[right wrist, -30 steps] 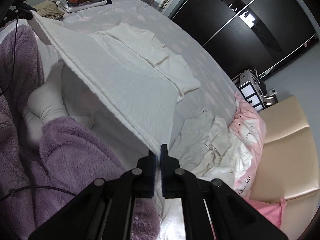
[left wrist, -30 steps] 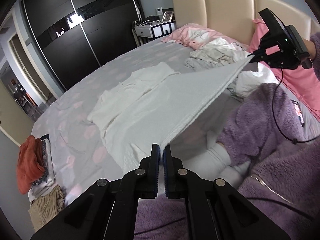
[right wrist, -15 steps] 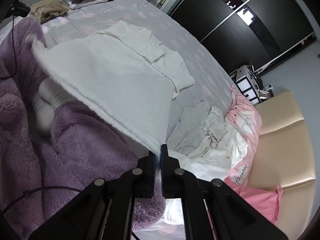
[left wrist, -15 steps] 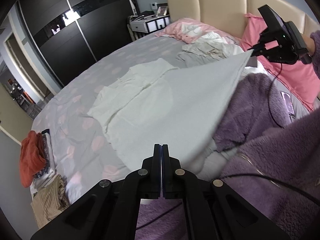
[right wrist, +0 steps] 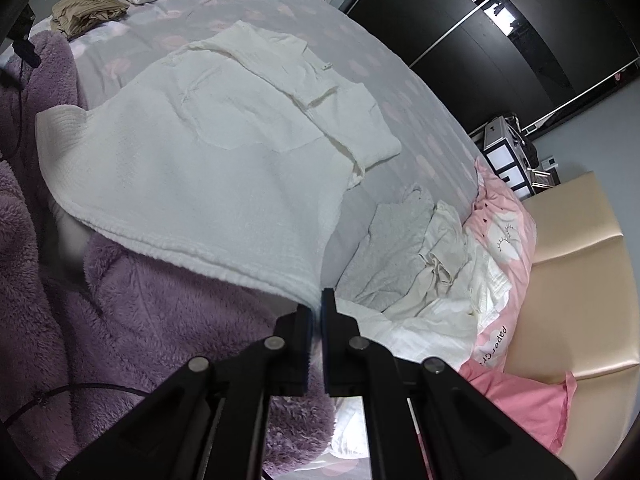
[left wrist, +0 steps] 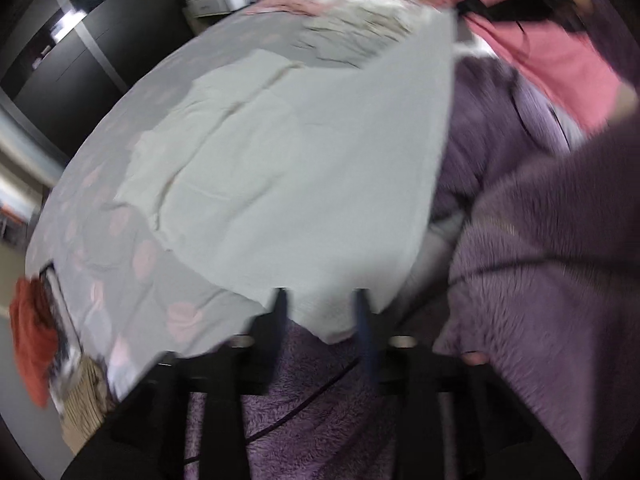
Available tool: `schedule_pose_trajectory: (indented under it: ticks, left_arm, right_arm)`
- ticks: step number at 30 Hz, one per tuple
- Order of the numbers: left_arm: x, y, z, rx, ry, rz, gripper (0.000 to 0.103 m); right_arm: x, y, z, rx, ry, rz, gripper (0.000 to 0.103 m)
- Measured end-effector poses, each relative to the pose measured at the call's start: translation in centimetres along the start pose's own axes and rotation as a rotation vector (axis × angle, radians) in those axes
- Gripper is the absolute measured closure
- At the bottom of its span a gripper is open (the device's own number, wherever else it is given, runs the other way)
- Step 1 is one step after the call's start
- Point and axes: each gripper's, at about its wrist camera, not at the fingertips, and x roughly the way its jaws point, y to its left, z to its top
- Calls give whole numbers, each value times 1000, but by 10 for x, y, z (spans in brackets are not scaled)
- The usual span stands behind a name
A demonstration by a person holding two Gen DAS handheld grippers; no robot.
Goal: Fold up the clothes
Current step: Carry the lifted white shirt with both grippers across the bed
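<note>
Across the grey, pink-spotted bed [right wrist: 304,20], the right wrist view alone shows the white waffle-knit garment [right wrist: 192,168] sharply, its ribbed hem draped over fuzzy purple fleece legs [right wrist: 172,320], with the right hand-held gripper [right wrist: 316,312] clamped tight on one corner. From the left wrist, all is motion-blurred: the left hand-held gripper [left wrist: 320,312] has just been opening, its jaws standing apart with the garment's loose corner between them, unpinched. Only there does a pink pillow [left wrist: 560,68] fill the upper right.

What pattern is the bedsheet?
Grey bedsheet with pale pink blotches; the right wrist view shows it best.
</note>
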Motion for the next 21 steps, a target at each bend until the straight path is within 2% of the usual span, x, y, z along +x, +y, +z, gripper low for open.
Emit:
schedule_pose_trajectory:
  ticks: [4, 7, 13, 15, 18, 19, 20, 21]
  left_arm:
    - [27, -4, -6, 84, 97, -49, 57]
    - [47, -5, -8, 149, 162, -56, 56]
    - [79, -20, -15, 335, 247, 49, 54]
    - [85, -30, -17, 438, 250, 74, 54]
    - [93, -44, -18, 513, 246, 120, 54]
    - [95, -46, -16, 514, 242, 135, 56]
    - [97, -45, -14, 497, 238, 130, 72]
    - [97, -43, -12, 497, 226, 92, 81]
  right_arm:
    - [-1, 1, 1, 2, -1, 2, 99]
    - [-3, 3, 0, 2, -4, 4, 99]
    - [-8, 5, -4, 13, -3, 1, 99]
    - [-9, 4, -5, 20, 0, -1, 99]
    - [-9, 4, -7, 24, 7, -6, 99]
    - [-8, 4, -7, 25, 10, -7, 99]
    - [-8, 4, -8, 25, 12, -8, 99]
    - [-7, 5, -8, 23, 14, -9, 99]
